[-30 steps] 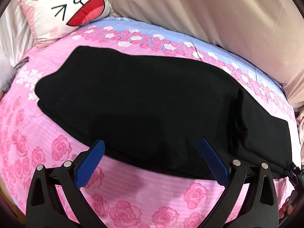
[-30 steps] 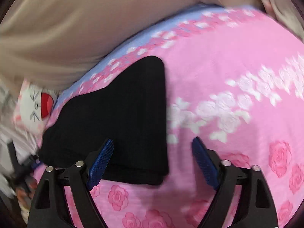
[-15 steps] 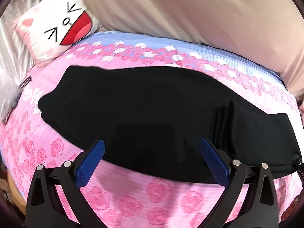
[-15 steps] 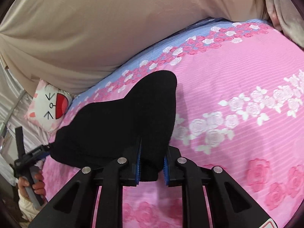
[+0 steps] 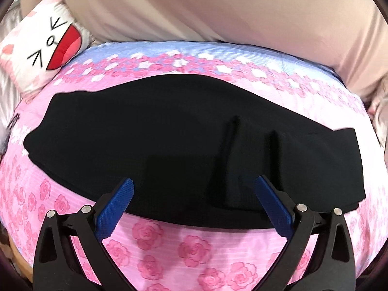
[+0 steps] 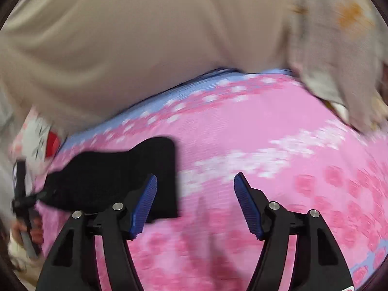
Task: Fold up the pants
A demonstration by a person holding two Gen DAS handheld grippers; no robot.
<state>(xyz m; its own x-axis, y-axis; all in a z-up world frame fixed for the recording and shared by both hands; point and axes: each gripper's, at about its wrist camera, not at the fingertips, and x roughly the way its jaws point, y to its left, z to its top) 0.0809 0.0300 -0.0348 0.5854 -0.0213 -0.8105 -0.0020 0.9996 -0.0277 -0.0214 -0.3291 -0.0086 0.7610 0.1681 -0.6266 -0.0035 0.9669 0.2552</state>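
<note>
The black pants [image 5: 169, 145] lie folded lengthwise across the pink rose bedsheet [image 5: 194, 247], with two raised creases right of the middle. My left gripper [image 5: 194, 206] is open and empty, its blue pads at the pants' near edge. In the right wrist view, which is blurred, the end of the pants [image 6: 121, 179] lies at the left. My right gripper [image 6: 195, 203] is open and empty, over the sheet just right of that end. The left hand-held gripper [image 6: 23, 201] shows at the far left.
A white cat-face pillow [image 5: 46, 48] sits at the bed's far left corner. A beige cover [image 5: 218, 12] rises along the far side. A pale floral cloth [image 6: 334, 55] lies at the bed's far right. The sheet [image 6: 266, 133] spreads right of the pants.
My right gripper, shut on the pants' end half a second ago, has opened and drawn away to the right. The end now lies flat, with creases pushed up. My left gripper stays open.
</note>
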